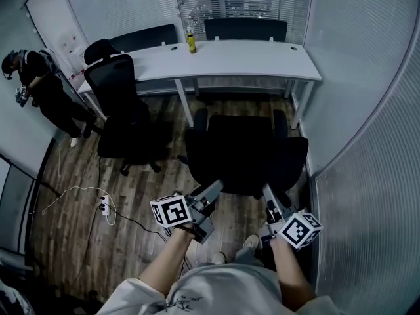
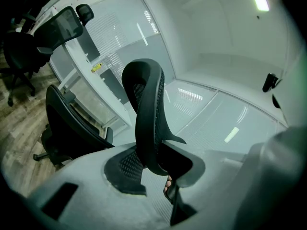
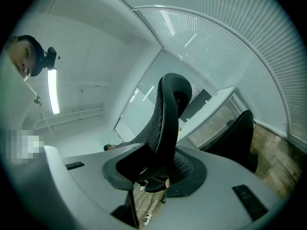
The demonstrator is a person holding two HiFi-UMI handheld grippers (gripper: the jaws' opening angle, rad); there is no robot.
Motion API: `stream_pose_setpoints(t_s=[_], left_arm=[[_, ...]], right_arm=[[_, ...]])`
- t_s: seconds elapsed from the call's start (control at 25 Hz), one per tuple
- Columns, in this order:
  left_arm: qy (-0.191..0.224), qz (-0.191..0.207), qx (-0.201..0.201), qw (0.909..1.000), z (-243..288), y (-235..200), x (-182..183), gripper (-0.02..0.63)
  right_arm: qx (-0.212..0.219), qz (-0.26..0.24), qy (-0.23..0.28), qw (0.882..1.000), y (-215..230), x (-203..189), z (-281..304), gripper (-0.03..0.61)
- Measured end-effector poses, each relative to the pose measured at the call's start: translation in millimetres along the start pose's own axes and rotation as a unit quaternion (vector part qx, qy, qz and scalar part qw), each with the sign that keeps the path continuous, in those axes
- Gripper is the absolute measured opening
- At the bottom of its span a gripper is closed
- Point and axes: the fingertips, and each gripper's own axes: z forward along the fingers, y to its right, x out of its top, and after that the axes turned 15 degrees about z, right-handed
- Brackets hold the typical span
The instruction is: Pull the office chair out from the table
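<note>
1. White table (image 1: 249, 61) runs left to right along the far side of the room, on a wood-plank floor (image 1: 79, 182).
2. Black office chair (image 1: 246, 153) stands near the middle and faces the table. A strip of floor shows between its armrests and the table's near edge, so I judge it already largely out.
3. Another black chair (image 1: 118, 104) stands to the left, well apart from the task's chair and clear of the way back.
4. Left gripper (image 1: 211, 192) is clenched on the left part of the backrest's top edge. In the left gripper view the mesh backrest (image 2: 148, 119) rises from between its jaws, and the pads press on it.
5. Right gripper (image 1: 268, 194) is likewise clamped on the right part of that edge. In the right gripper view the rim (image 3: 168, 123) sits between its jaws.
6. The relation that matters: the chair lies on the far side of both grippers, and the long axis of its top edge runs left to right between them. Neither hand is nearer, so an even pull towards the near side should roll it straight.
7. Yellow bottle (image 1: 191, 42) stands on the table's far edge, uninvolved.
</note>
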Motion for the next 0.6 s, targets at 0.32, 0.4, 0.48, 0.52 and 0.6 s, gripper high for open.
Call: stream_pose_setpoints(t_s=[0.32, 0.4, 0.48, 0.52, 0.6], left_arm=[[-0.004, 0.0, -0.002, 1.0, -15, 3, 3, 0.106], [-0.004, 0.0, -0.006, 1.0, -22, 6, 1, 0.106], [-0.004, 0.002, -0.008, 1.0, -32, 10, -4, 0.106], [-0.004, 0.003, -0.009, 1.0, -36, 11, -7, 0.106], [-0.003, 0.003, -0.009, 0.9999, -38, 11, -8, 0.104]], right_arm=[[-0.002, -0.001, 0.005, 1.0, -12, -12, -3, 0.115], [-0.002, 0.0, 0.007, 1.0, -16, -16, -7, 0.115], [-0.002, 0.0, 0.01, 1.0, -21, -24, -15, 0.115], [-0.001, -0.002, 0.01, 1.0, -21, -28, -18, 0.115], [0.001, -0.006, 0.01, 1.0, -22, -29, -19, 0.115]])
